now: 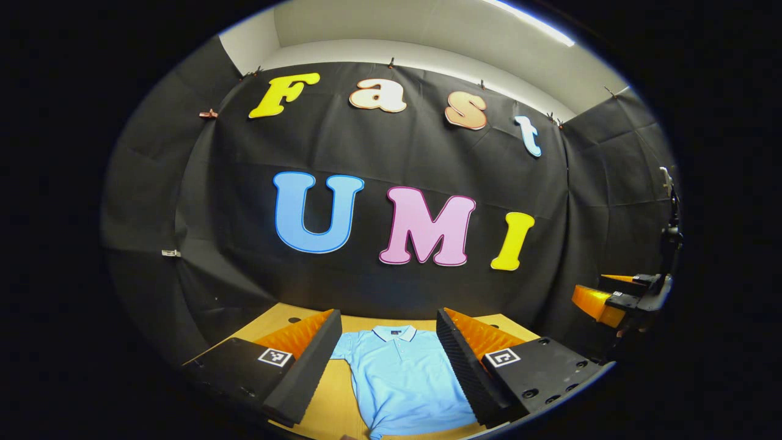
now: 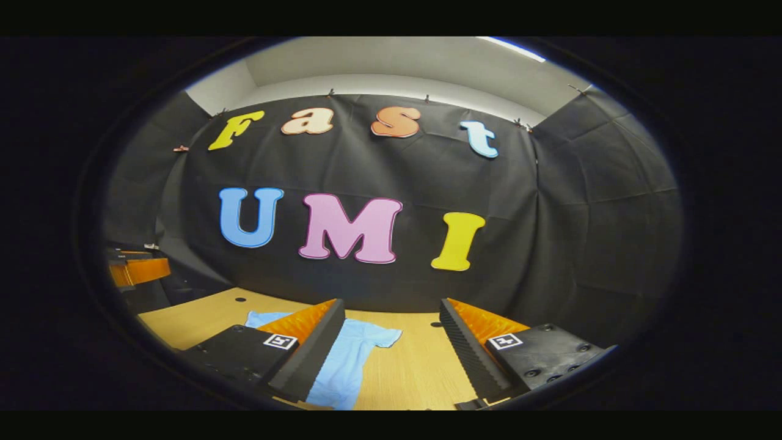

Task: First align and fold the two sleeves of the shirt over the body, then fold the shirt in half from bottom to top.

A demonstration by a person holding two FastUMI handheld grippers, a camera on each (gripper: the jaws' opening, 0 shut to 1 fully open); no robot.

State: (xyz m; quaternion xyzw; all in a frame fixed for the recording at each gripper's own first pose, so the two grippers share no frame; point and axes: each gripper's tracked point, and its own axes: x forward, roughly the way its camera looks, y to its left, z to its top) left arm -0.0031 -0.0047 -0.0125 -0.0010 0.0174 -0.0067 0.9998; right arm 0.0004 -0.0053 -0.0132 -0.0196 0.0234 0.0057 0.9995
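Note:
A light blue polo shirt [image 1: 403,379] lies flat on the wooden table [image 1: 333,397], collar toward the far wall. In the left gripper view my left gripper [image 1: 388,360] hovers open above it, the shirt's body showing between the two fingers. The other gripper [image 1: 617,299] shows at the far right of that view, up off the table. In the right gripper view my right gripper [image 2: 391,357] is open with bare table between its fingers. The shirt [image 2: 351,360] lies to the left there, one short sleeve [image 2: 382,335] spread out, partly hidden behind the left finger [image 2: 305,360].
The black cloth wall closes the table's far side, close behind the shirt's collar [image 1: 394,333]. Small dark holes [image 2: 239,300] dot the tabletop [image 2: 415,366]. The left gripper's body [image 2: 137,269] shows at the left edge of the right gripper view.

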